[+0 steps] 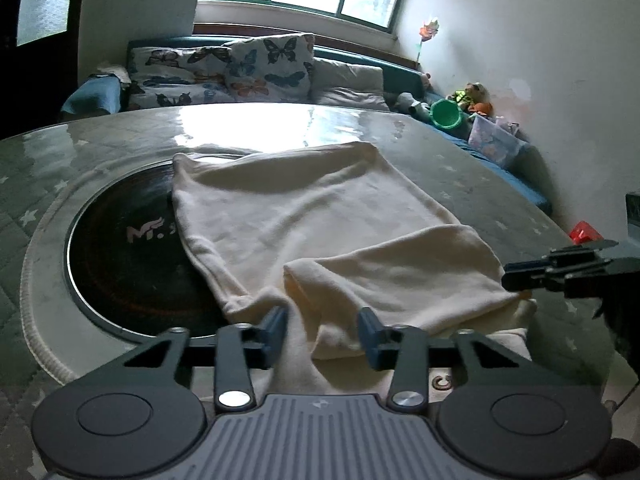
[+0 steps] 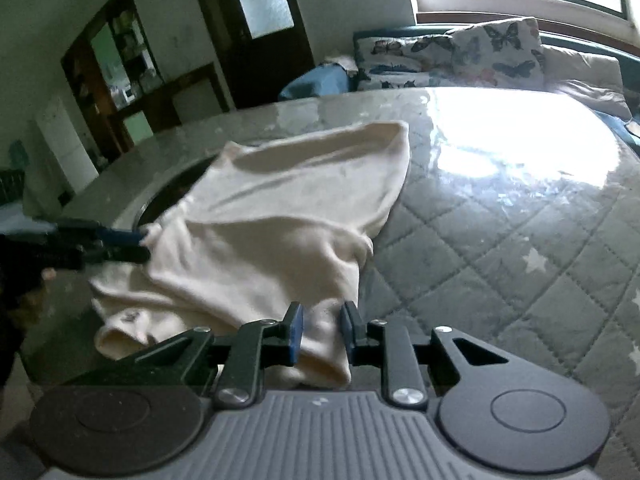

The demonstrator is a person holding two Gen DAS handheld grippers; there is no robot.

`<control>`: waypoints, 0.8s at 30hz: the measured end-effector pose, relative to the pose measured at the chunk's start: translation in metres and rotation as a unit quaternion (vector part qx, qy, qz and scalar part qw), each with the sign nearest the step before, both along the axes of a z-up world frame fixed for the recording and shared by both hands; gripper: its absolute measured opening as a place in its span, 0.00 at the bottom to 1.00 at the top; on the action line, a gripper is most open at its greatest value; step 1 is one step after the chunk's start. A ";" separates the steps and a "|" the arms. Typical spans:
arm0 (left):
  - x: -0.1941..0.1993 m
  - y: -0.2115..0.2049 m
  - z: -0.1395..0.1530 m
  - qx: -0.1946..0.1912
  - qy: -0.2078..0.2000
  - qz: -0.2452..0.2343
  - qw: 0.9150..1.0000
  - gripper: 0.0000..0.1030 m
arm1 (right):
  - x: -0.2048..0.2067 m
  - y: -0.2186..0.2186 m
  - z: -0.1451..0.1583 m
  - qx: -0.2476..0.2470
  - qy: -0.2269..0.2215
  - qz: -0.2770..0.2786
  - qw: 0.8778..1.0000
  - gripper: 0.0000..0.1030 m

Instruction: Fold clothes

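Both grippers, left (image 1: 323, 330) and right (image 2: 321, 330), stand part-open astride the cloth (image 1: 320, 216); a loose pinch could slip.

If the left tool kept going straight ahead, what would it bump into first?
Most likely the cream garment: its folded edge lies bunched right between the left tool tips already, spreading ahead across the table.

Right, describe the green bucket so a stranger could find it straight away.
Start at the round quilted table holding the cream garment, then look past its far right edge to the blue-covered bench along the white wall. The green bucket lies tipped on its side among the toys there. It is the only bright green, round, open-mouthed thing, just left of a pale plastic box.
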State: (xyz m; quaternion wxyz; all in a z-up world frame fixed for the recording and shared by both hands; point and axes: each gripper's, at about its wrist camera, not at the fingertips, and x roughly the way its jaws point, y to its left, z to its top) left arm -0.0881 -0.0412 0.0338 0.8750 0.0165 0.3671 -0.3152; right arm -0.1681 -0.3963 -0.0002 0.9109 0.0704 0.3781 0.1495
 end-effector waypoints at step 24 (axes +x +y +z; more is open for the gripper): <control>-0.020 -0.009 0.005 0.028 -0.034 -0.006 0.999 0.02 | 0.040 0.026 0.011 -0.029 -0.044 0.028 0.998 0.21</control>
